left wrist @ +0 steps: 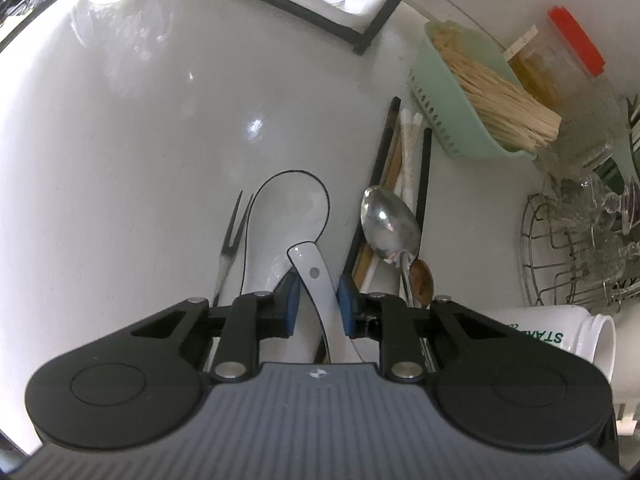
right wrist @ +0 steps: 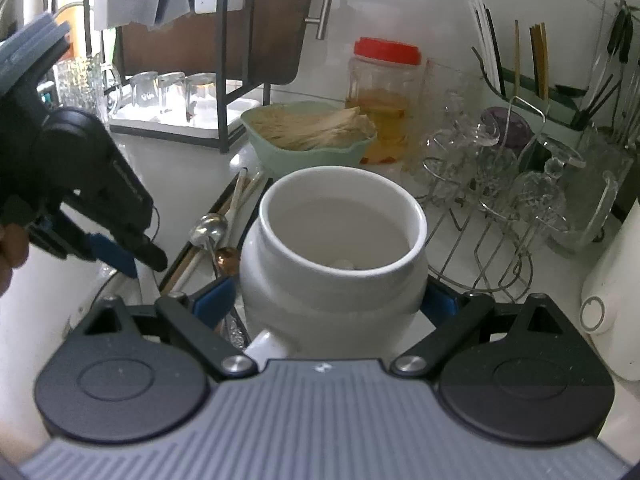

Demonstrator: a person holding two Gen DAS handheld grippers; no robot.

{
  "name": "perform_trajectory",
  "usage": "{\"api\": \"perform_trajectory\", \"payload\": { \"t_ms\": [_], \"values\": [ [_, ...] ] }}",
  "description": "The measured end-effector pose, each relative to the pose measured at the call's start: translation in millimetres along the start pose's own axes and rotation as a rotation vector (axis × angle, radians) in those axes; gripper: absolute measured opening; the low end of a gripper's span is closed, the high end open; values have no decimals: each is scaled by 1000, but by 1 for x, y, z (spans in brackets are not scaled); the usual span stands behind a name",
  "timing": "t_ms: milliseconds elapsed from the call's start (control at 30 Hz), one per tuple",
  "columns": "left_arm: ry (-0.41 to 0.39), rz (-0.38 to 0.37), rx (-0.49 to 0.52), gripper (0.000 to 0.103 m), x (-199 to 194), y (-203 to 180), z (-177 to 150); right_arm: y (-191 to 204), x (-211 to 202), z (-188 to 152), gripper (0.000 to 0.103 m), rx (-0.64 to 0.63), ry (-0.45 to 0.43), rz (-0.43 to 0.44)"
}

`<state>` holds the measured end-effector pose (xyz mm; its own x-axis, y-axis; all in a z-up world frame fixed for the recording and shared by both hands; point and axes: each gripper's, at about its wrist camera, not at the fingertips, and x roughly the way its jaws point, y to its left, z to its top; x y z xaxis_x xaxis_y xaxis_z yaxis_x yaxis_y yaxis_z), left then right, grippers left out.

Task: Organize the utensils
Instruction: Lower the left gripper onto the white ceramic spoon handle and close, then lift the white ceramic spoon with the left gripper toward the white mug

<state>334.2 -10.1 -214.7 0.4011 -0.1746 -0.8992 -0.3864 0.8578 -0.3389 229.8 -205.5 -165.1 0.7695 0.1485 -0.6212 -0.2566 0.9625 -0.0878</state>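
Note:
My left gripper (left wrist: 318, 304) points down at the white counter, its blue pads closed on the handle of a white ceramic spoon (left wrist: 316, 276) with a small hole near its end. A wide white spoon bowl (left wrist: 288, 216) with a thin black rim lies just beyond. A two-pronged fork (left wrist: 232, 232) lies to its left. To the right are a metal spoon (left wrist: 386, 224), a small copper spoon (left wrist: 422, 280) and black and white chopsticks (left wrist: 404, 152). My right gripper (right wrist: 328, 300) is shut on a white mug (right wrist: 336, 240), mouth up and tilted. The left gripper (right wrist: 132, 256) shows beside it.
A green basket of wooden sticks (right wrist: 308, 132) and a red-lidded jar (right wrist: 384, 92) stand behind the mug. A wire rack of glasses (right wrist: 500, 208) and a holder with chopsticks (right wrist: 540, 92) fill the right. A black-framed rack (right wrist: 224, 80) with glasses is at the back left. A white appliance (right wrist: 612, 300) is at the far right.

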Motion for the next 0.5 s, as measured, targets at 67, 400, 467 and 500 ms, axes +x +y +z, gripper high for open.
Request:
{"api": "perform_trajectory", "payload": {
  "t_ms": [67, 400, 467, 500],
  "values": [
    [-8, -3, 18, 24, 1, -3, 0, -1, 0, 0, 97, 2, -2, 3],
    [-17, -27, 117, 11, 3, -8, -6, -1, -4, -2, 92, 9, -13, 1],
    [-21, -32, 133, 11, 2, -8, -8, -1, -4, -2, 92, 10, -12, 1],
    [-23, -34, 143, 11, 1, -9, -9, -1, -4, -2, 92, 10, -12, 1]
  ]
}}
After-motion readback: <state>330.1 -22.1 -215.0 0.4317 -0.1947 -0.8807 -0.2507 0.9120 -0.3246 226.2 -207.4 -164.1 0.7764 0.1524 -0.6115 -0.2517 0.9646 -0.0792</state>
